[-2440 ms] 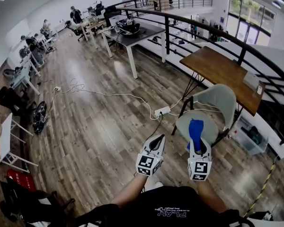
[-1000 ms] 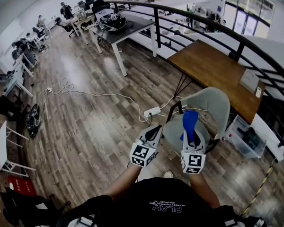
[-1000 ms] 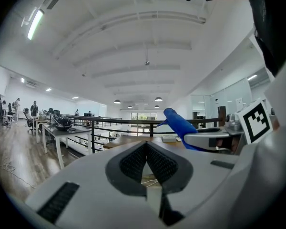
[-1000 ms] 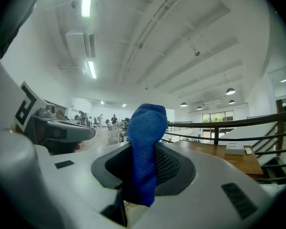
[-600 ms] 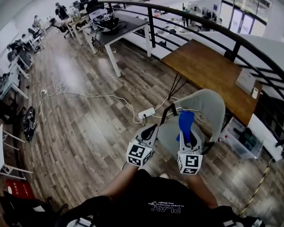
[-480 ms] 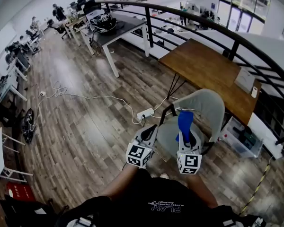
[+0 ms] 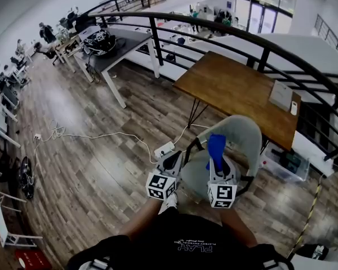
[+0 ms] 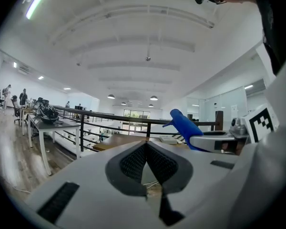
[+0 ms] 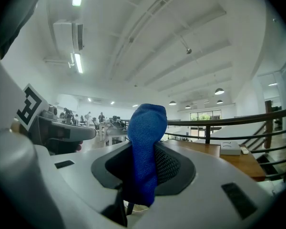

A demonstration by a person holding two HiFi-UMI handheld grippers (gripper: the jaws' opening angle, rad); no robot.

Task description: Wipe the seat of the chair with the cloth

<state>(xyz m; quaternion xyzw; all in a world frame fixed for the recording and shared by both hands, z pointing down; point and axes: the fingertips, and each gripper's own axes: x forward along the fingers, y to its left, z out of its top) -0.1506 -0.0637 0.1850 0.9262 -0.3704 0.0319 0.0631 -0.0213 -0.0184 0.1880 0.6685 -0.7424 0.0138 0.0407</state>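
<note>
The chair (image 7: 243,135) stands on the wooden floor at the near edge of the wooden table (image 7: 232,88), its back toward the table and its seat (image 7: 192,178) below both grippers. The seat looks smooth and rigid, so it should take firm wiping pressure, though a light chair on a slick floor may slide if pushed hard.

Just beside the chair, under the table's right end, sits a clear plastic box (image 7: 286,163). Something dark lies in it, but what it is cannot be made out.

The cloth (image 7: 216,146) is a blue knit, thin, soft and very light. It will fold and bunch instead of pushing flat, so it is best pinched at one end with a loose length left to drag. That is how it sits now: the right gripper (image 7: 216,165) is clamped on its lower part, and the free end stands up past the jaw tips, above the seat and not touching it.

The left gripper (image 7: 171,157) is closed tip to tip with nothing between its jaws, hovering at the seat's left edge.
</note>
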